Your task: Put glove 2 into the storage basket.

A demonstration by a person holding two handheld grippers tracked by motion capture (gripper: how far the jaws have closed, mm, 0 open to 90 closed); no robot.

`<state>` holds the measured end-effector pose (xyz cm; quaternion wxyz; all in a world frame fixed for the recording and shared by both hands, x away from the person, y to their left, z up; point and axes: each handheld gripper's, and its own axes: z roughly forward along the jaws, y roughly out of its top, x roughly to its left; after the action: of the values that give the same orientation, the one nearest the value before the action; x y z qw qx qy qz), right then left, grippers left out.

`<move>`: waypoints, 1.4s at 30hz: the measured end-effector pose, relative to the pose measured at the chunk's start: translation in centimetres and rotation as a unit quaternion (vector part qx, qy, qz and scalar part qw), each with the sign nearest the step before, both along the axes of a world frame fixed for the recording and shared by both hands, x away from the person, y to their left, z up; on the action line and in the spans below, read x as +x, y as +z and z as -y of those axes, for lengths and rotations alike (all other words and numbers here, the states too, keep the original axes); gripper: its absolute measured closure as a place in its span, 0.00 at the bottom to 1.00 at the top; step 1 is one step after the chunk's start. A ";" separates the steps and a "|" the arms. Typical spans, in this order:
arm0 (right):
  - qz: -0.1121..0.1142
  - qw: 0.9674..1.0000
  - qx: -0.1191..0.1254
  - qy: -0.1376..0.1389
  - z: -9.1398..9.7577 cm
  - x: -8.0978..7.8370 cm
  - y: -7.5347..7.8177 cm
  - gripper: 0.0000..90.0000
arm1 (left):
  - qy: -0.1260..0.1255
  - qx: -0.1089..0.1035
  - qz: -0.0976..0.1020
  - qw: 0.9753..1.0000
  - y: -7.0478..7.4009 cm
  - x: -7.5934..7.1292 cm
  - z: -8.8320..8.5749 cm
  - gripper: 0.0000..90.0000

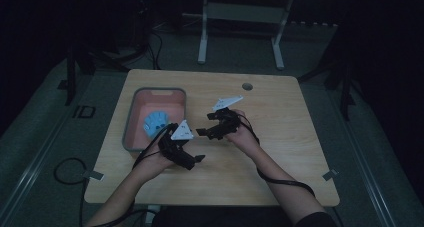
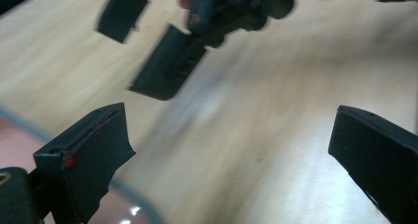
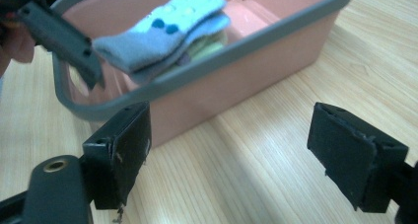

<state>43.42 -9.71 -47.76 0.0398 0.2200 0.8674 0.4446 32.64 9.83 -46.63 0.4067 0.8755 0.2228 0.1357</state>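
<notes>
While the blue glove lies folded on top of other soft things inside the pink bin, both of your claws sit over bare wood just beside it. In the right gripper view the glove rests high in the bin, its fingers reaching toward the far wall, with a pale green piece tucked under it; the bin's grey rim stands between your right claw and the glove.

Your left gripper is just off the bin's near right corner, its jaws spread wide with nothing between them; in its own view only tabletop shows through the gap, and a strip of the bin's rim crosses the lower left corner. Your right gripper is a little farther out on the table, pointing back toward the bin, jaws also wide apart and holding nothing. The two claws are close together, tips nearly facing, so each one stands in the other's path: the right one hangs blurred across the top of the left gripper view, and a jaw of the left one cuts into the upper left of the right gripper view, in front of the bin.

Cables trail from both grippers toward you. A small round hole sits near the table's far edge, well apart from everything.
</notes>
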 end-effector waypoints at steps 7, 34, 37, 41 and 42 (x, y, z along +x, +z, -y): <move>-0.005 1.000 -0.001 -0.003 1.7 -0.5 -1.1 0.18 | -0.025 -0.001 0.001 1.000 -0.8 -0.8 1.5 0.02; -0.019 0.999 -0.006 -0.026 6.5 -2.2 -4.7 0.18 | -0.066 0.009 -0.021 0.998 -5.4 -1.7 5.9 0.02; -0.023 0.999 -0.007 -0.028 6.8 -2.4 -5.2 0.18 | -0.066 0.012 -0.024 0.997 -5.9 -1.8 6.0 0.02; -0.021 0.999 -0.009 -0.029 7.0 -2.6 -5.6 0.18 | -0.065 0.010 -0.031 0.997 -6.9 -2.0 6.3 0.02; -0.021 0.999 -0.009 -0.029 7.0 -2.6 -5.6 0.18 | -0.065 0.010 -0.031 0.997 -6.9 -2.0 6.3 0.02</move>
<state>40.86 -16.67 -53.38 0.0363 0.2545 0.8652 0.4305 30.68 3.52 -53.52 0.3987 0.8961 0.1761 0.0844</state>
